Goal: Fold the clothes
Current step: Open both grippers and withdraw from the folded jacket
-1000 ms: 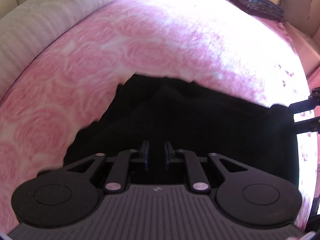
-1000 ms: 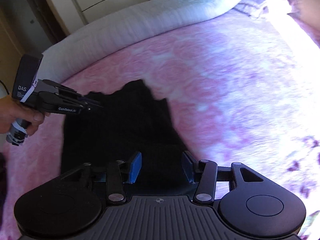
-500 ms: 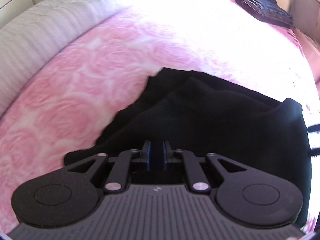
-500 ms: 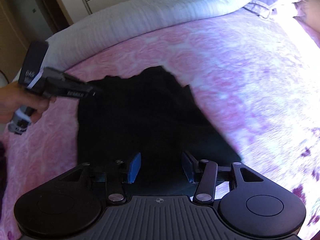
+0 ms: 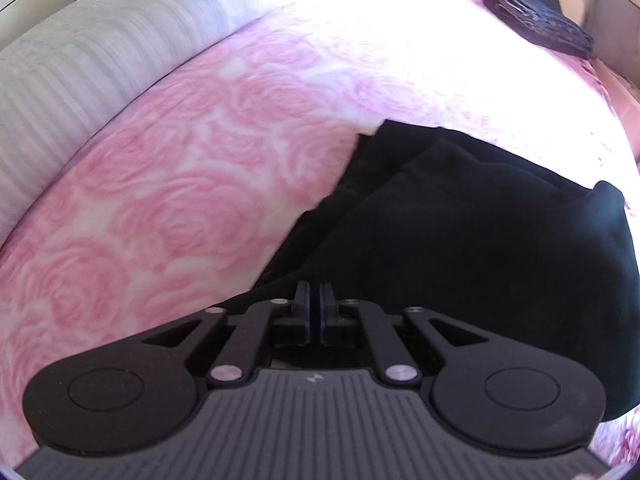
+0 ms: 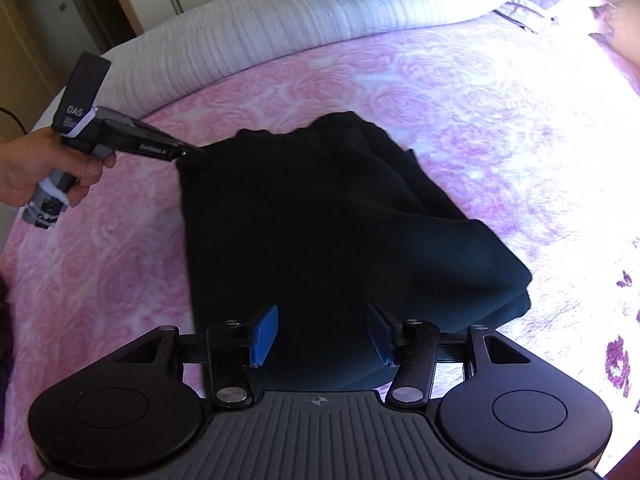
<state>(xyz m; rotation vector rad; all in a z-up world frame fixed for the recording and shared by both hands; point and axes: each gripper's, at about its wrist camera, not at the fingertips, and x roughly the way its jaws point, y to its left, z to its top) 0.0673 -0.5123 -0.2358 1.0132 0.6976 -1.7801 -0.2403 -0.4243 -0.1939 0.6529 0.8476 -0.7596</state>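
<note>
Here's the black garment [image 6: 320, 232], lying in a doubled-over heap on the pink rose bedspread [image 6: 460, 92], roughly mid-bed and well clear of the white quilt [image 6: 320, 4] bunched along the far edge. The left gripper [image 5: 314, 312] has its fingers pinched right together, and from the other camera its tip sits at a corner of the cloth, so I'd say it's clamped on the fabric there. The right gripper [image 6: 322, 334] hangs over the near end with its blue-padded fingers [image 6: 264, 334] spread wide, nothing between them.

This looks like soft, limp stuff, light enough to lift by one corner, and thick where the layers stack. It'll sag and slide over itself, no stiffness to help. Best bet, to my eye: take the near corner opposite the left grip, biting through all the layers at the edge, so both ends travel together. Grab only the top layer and the fold probably peels apart. A folded dark pile [image 5: 540, 24] waits at the far corner.
</note>
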